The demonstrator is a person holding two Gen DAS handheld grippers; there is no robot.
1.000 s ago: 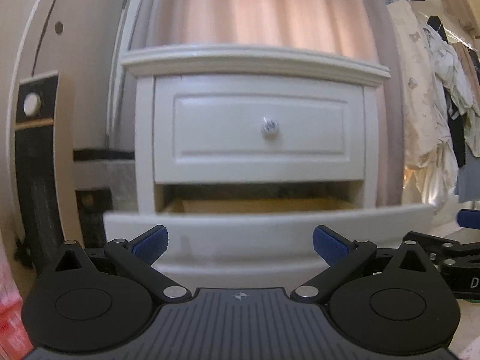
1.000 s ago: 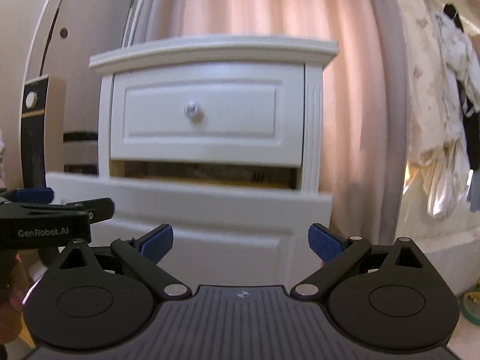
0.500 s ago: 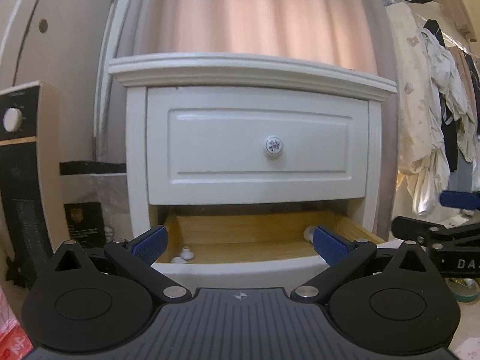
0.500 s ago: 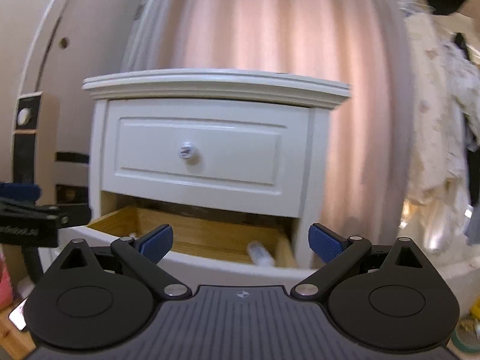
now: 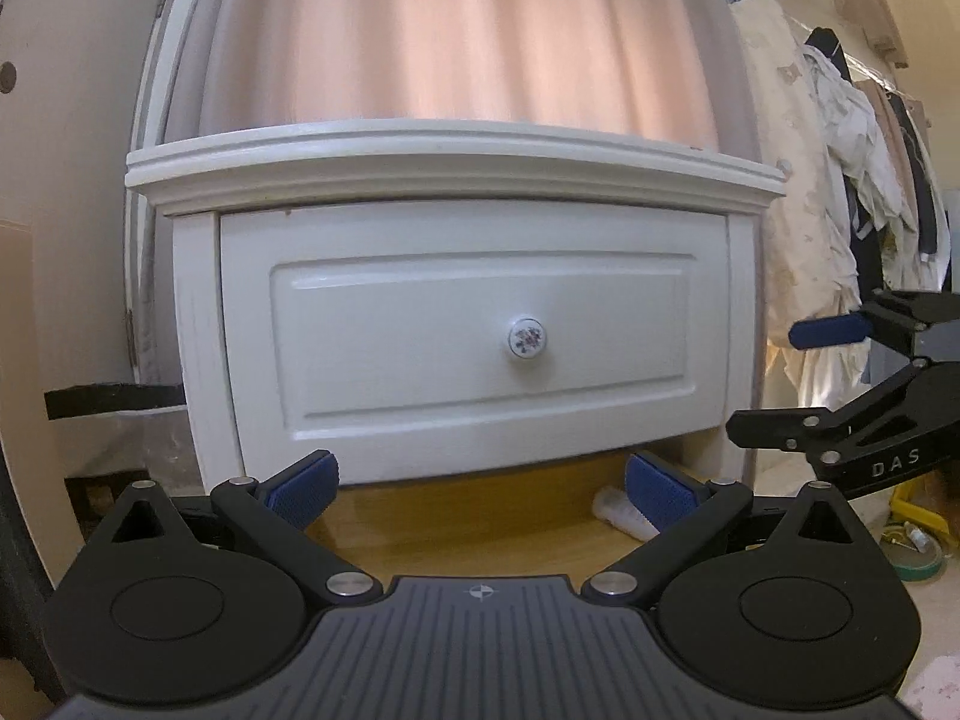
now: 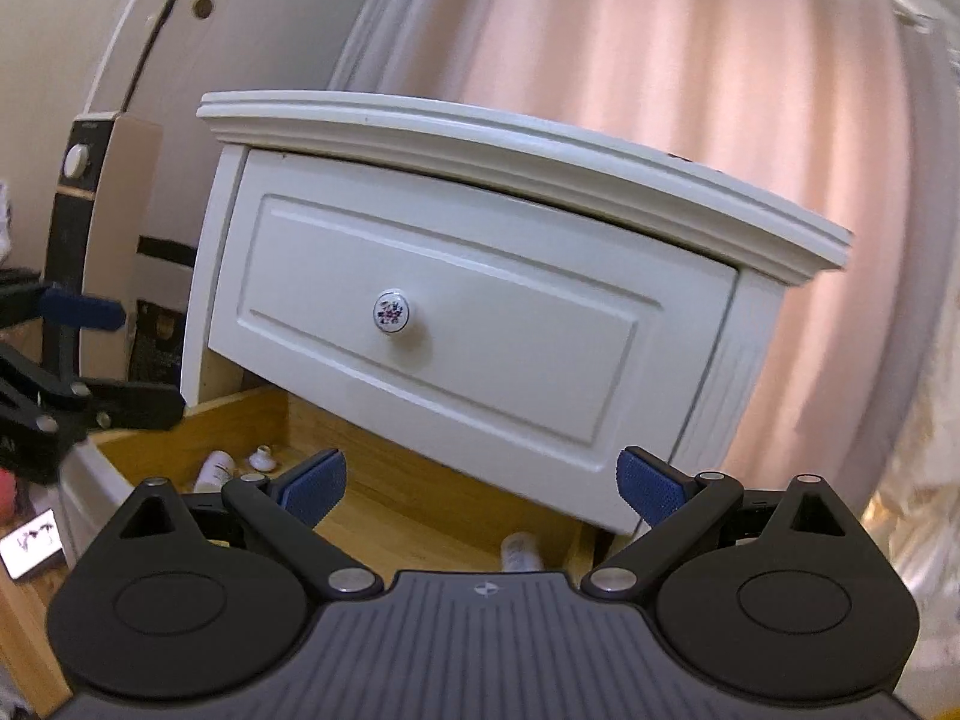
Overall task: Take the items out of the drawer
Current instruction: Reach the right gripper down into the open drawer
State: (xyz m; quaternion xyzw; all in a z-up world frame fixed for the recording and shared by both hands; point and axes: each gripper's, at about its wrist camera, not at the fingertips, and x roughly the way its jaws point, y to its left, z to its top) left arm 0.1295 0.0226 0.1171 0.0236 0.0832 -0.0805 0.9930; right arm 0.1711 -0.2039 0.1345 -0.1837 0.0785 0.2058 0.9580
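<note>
A white nightstand has its lower drawer (image 5: 456, 516) pulled open, showing a wooden floor; it also shows in the right wrist view (image 6: 384, 516). A white bottle (image 5: 618, 510) lies at the drawer's right side, seen in the right wrist view too (image 6: 521, 549). Another white bottle (image 6: 213, 471) and a small white knob-like item (image 6: 262, 457) lie at its left. My left gripper (image 5: 480, 489) is open and empty above the drawer. My right gripper (image 6: 480, 483) is open and empty above the drawer's right half.
The closed upper drawer with a floral knob (image 5: 527, 339) overhangs the open one. A pink curtain (image 5: 480, 30) hangs behind. Clothes (image 5: 840, 180) hang at the right. A black and beige appliance (image 6: 78, 240) stands left of the nightstand. Tape rolls (image 5: 918, 558) lie on the floor.
Both grippers have moved up and forward over the open drawer, so its wooden floor and contents now show below the fingers. Both stay open.
</note>
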